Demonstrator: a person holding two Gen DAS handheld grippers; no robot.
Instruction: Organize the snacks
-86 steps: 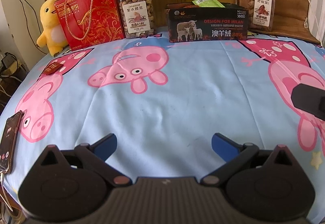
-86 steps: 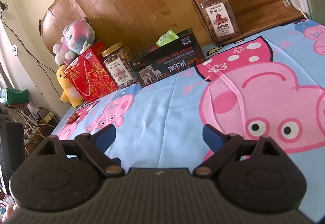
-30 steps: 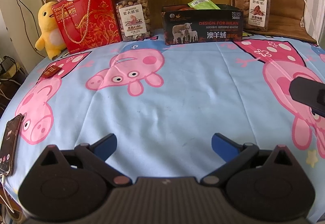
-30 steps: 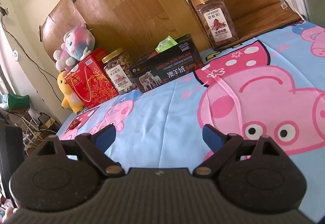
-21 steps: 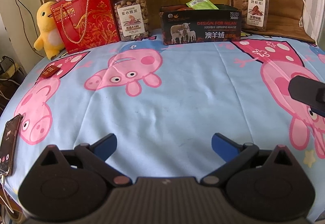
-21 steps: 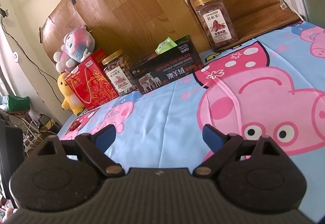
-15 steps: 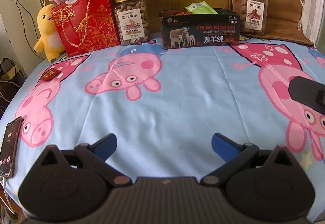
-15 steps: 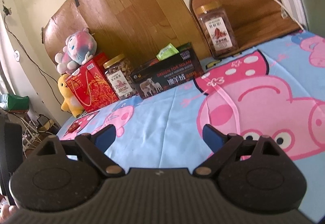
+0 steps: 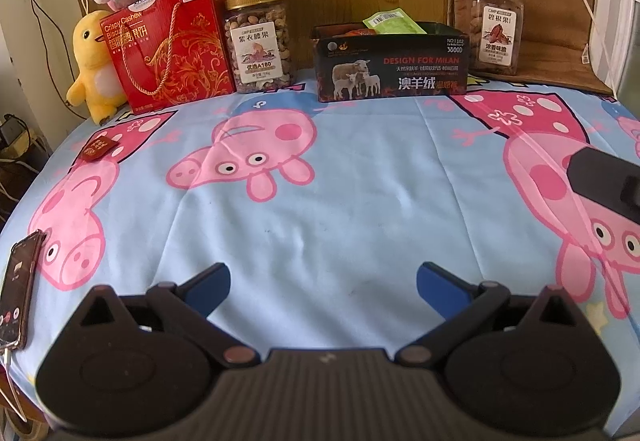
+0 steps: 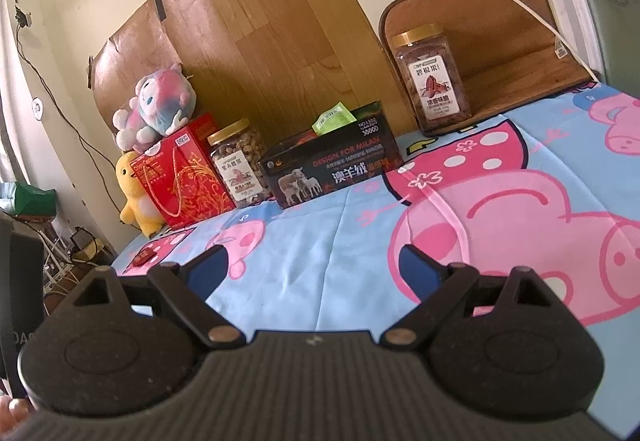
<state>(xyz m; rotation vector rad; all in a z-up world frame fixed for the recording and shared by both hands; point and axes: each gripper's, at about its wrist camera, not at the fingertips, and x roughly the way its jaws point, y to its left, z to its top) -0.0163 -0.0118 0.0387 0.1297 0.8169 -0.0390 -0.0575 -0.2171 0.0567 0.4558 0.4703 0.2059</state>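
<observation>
Two claws, left claw (image 9: 322, 281) and right claw (image 10: 310, 265), hang released and empty; the small red snack packet (image 9: 97, 149) lies far ahead-left, nearer the left claw, well short of the dark box (image 9: 390, 67).

Along the table's (image 9: 320, 201) back edge, left to right: gift bag (image 9: 170, 49), nut jar (image 9: 259, 41), box (image 9: 390, 67), second jar (image 9: 495, 27).

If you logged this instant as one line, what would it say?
left hand-held gripper: open, empty | right hand-held gripper: open, empty | dark box: against back wall, green packet inside | small red packet: loose on sheet
</observation>
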